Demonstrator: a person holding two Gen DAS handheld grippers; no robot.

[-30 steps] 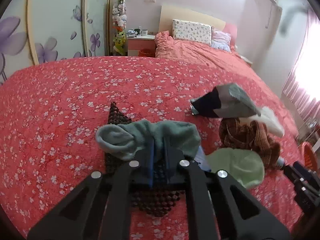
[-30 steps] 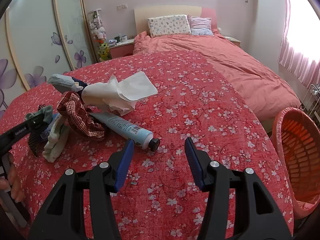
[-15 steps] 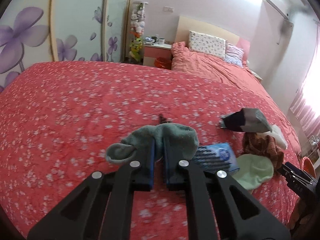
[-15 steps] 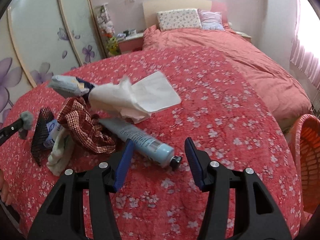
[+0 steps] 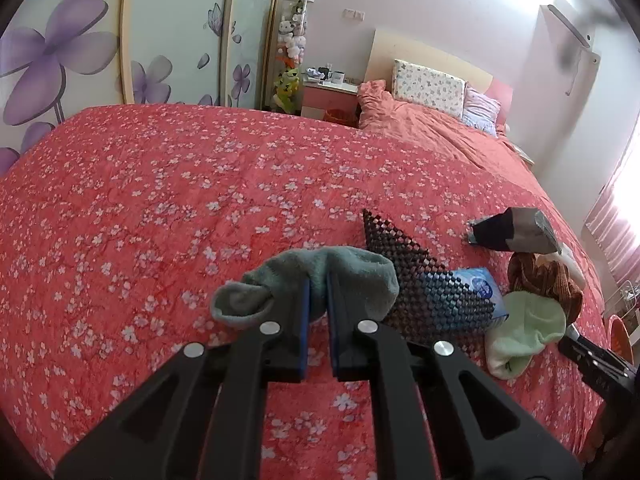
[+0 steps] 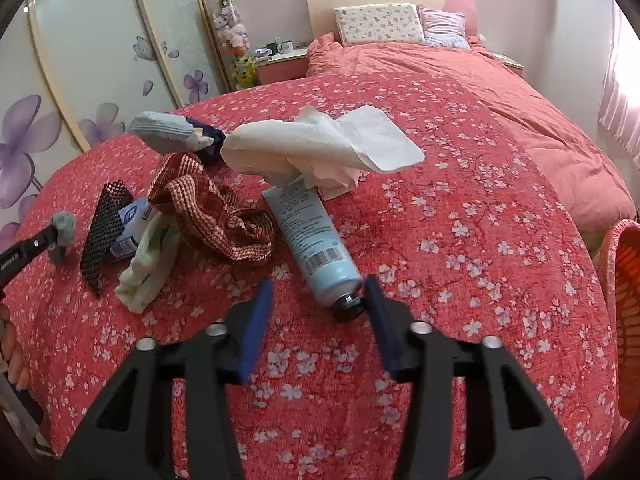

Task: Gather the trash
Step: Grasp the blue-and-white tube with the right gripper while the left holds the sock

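My left gripper (image 5: 318, 292) is shut on a grey-green sock (image 5: 356, 276) and holds it above the red flowered bedspread (image 5: 160, 208). It also shows at the left edge of the right wrist view (image 6: 60, 236). My right gripper (image 6: 318, 296) is open, its jaws on either side of the capped end of a light blue tube (image 6: 308, 236) lying on the bed. Behind the tube lie a white tissue (image 6: 320, 148), a brown knitted cloth (image 6: 208, 208), a pale green sock (image 6: 148, 268), a black mesh piece (image 6: 104, 232), a blue packet (image 6: 134, 220) and a grey pouch (image 6: 168, 132).
An orange basket (image 6: 624, 280) stands at the bed's right edge. The same pile shows in the left wrist view, with the black mesh (image 5: 424, 280) and pale green sock (image 5: 524, 328). Pillows (image 6: 380, 24), a nightstand (image 6: 280, 64) and wardrobe doors (image 5: 80, 40) lie behind.
My left gripper has lifted the grey-green sock off the black mesh and moved left. My right gripper has moved forward so the tube's cap now lies between its jaws.
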